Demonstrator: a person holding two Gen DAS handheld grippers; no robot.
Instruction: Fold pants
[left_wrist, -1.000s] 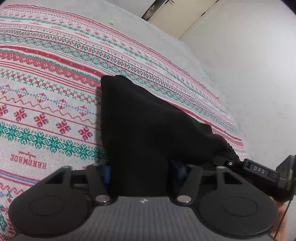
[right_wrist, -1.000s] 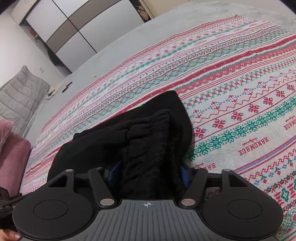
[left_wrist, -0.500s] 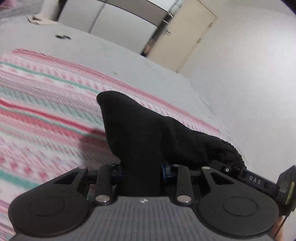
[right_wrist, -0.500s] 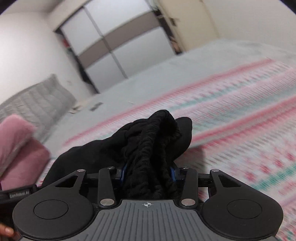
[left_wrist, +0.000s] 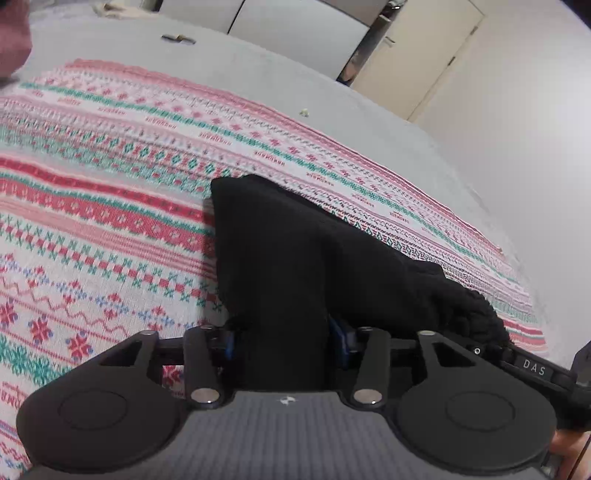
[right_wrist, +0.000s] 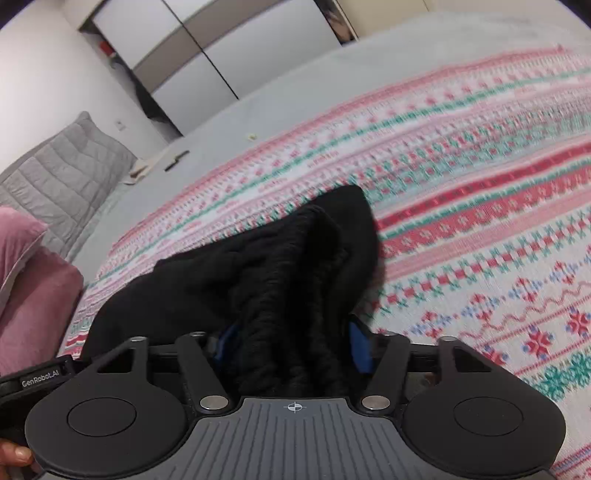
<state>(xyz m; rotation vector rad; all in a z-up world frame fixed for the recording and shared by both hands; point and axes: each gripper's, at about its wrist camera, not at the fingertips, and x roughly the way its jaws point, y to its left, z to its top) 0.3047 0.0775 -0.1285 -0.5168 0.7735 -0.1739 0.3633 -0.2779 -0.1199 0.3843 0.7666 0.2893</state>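
The black pants (left_wrist: 295, 258) hang folded between my two grippers over a patterned red, white and green blanket (left_wrist: 110, 206). My left gripper (left_wrist: 286, 341) is shut on a smooth folded edge of the pants. My right gripper (right_wrist: 291, 339) is shut on the bunched ribbed waistband (right_wrist: 295, 280). The cloth hides most of both sets of fingers; only blue pads (right_wrist: 360, 345) show at the sides. The right gripper's body (left_wrist: 532, 369) shows at the left wrist view's right edge, close beside the left one.
The blanket (right_wrist: 480, 221) lies on a grey bed (right_wrist: 332, 81). A grey quilted pillow (right_wrist: 62, 173) and a pink pillow (right_wrist: 29, 295) lie at the left. Wardrobe doors (right_wrist: 229, 48) and a white wall (left_wrist: 524, 122) stand behind the bed.
Both grippers tightened on the pants and lifted them off the blanket, tilting up, then tipped back down toward the blanket with the pants still held.
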